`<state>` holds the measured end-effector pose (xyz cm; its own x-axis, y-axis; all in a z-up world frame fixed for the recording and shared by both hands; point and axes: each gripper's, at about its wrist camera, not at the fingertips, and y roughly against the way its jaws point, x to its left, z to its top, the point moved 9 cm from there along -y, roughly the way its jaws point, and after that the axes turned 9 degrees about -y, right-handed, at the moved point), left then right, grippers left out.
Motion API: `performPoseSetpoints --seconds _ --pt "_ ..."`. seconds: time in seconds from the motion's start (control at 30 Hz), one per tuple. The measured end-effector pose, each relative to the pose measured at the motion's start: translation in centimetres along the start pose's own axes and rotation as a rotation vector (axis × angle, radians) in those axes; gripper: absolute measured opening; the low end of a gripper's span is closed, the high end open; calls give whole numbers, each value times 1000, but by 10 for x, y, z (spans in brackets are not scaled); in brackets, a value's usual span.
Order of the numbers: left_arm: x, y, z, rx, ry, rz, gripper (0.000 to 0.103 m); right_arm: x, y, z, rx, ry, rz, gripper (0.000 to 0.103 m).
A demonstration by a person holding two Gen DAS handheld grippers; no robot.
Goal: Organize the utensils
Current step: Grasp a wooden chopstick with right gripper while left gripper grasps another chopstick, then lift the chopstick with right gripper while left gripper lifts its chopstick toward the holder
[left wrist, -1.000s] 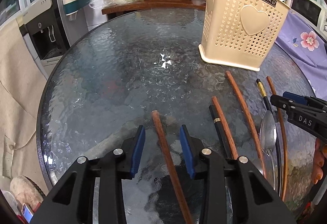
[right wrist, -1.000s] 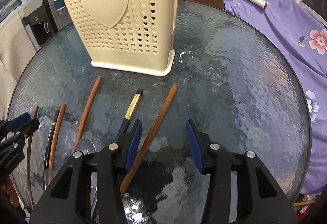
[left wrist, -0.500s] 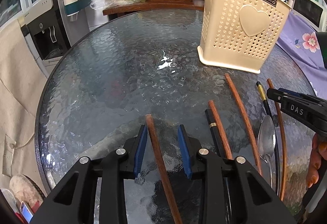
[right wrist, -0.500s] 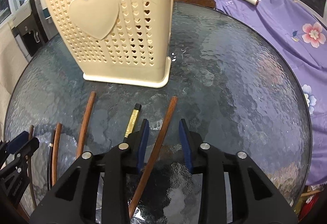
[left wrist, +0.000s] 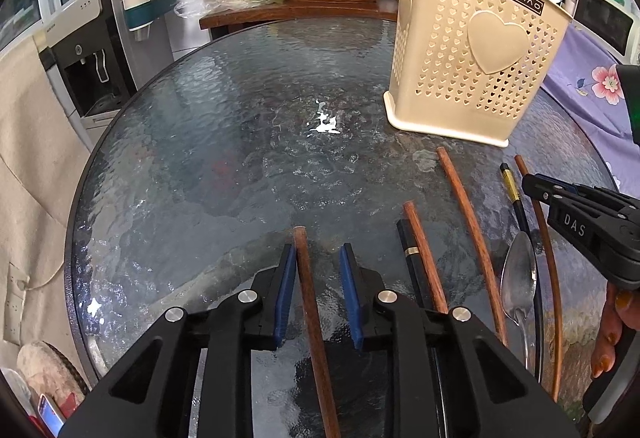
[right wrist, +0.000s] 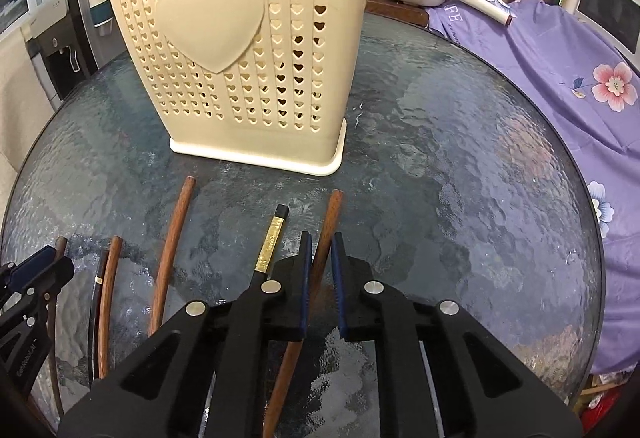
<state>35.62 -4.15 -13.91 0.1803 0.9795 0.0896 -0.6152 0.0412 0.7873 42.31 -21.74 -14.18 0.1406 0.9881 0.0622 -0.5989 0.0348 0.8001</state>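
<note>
Right gripper (right wrist: 320, 258): jaws just closed in, now pinching brown wooden chopstick (right wrist: 326, 234) between blue pads, stick lying on glass tabletop (right wrist: 460, 198).

Left gripper (left wrist: 318, 278): jaws closing, spread narrow around second wooden chopstick (left wrist: 308, 290); left pad touching stick, right pad apart.

Cream utensil holder (right wrist: 240, 50) upright toward far edge of tabletop.

Between grippers, near front edge: more chopsticks, black-gold chopstick (right wrist: 272, 242), metal spoon (left wrist: 519, 278), all flat on glass.
</note>
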Motion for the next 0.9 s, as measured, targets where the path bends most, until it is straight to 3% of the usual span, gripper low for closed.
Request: performPoseSetpoints --seconds 0.37,0.57,0.9 --pt "-5 -2 1 1 -16 11 21 -1 -1 1 4 2 24 9" --pt "-4 -3 3 -3 -22 18 8 -2 -1 1 1 6 37 9" --pt "-1 -5 6 -8 0 -15 7 0 -3 3 -5 18 57 8"
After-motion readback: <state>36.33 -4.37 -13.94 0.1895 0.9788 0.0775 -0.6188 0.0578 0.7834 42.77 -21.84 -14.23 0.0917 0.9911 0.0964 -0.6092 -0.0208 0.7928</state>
